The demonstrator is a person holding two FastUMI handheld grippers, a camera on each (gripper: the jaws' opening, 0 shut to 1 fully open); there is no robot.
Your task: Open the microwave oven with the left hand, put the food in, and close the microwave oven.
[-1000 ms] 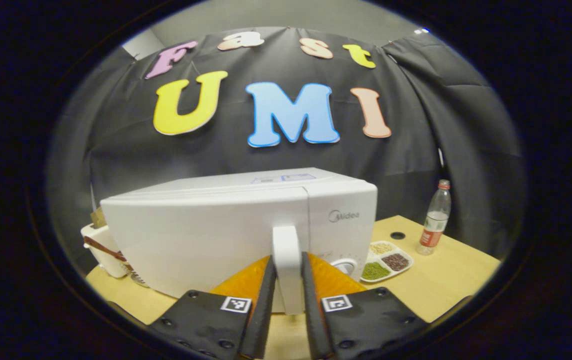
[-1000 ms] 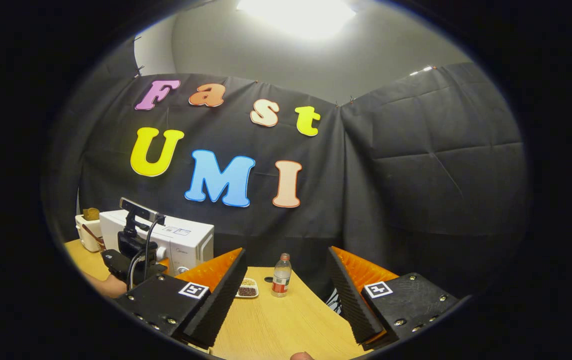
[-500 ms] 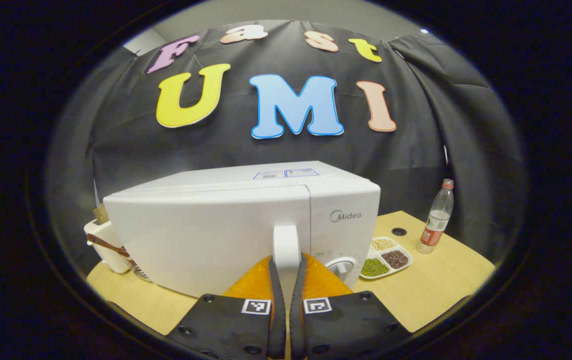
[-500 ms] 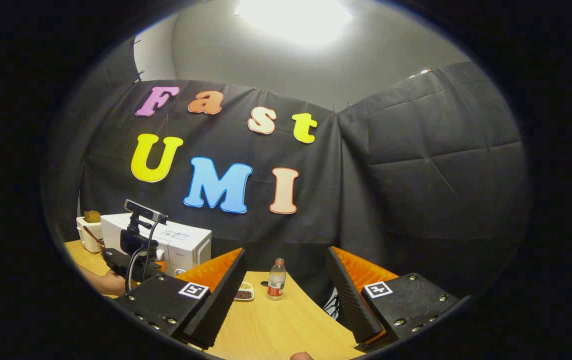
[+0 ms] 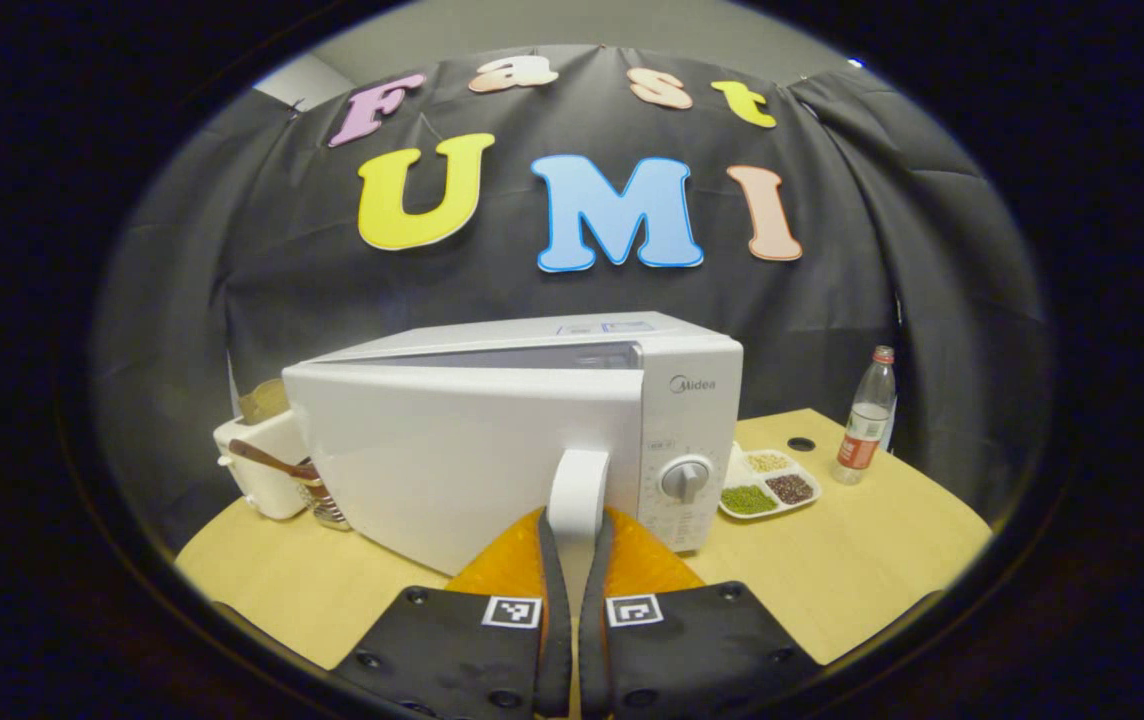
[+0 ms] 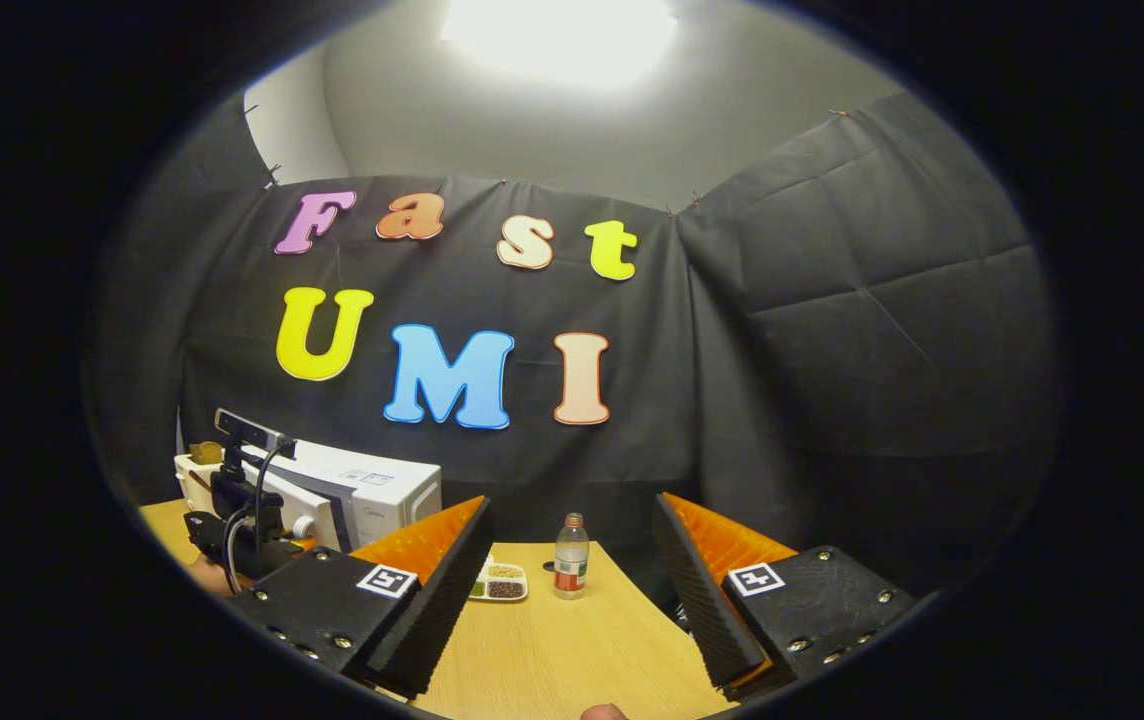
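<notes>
Microwave oven (image 5: 532,400) is seen at the back left of the wooden table (image 5: 862,570), its door (image 5: 462,455) swung a little way off the body so that a thin wedge of gap shows along the top edge. The vertical door handle (image 5: 577,490) is pinched between the 2 fingers of the left gripper (image 5: 574,560), which are pressed together on its lower part. The step in hand is judged to be the opening pull. It is done best if the pinch is kept firm and the gripper is led along an arc about the hinge at the door's left edge, not straight back, so that the handle is not twisted out of the pads and the oven is not dragged across the table. The door should be carried wide enough to clear a path for loading. A divided dish of grains (image 5: 770,490), taken to be the food, lies just right of the oven, with a bottle (image 5: 867,415) beyond it. The right gripper (image 6: 572,590) is held spread and empty over the table's near side, well apart from the dish.
</notes>
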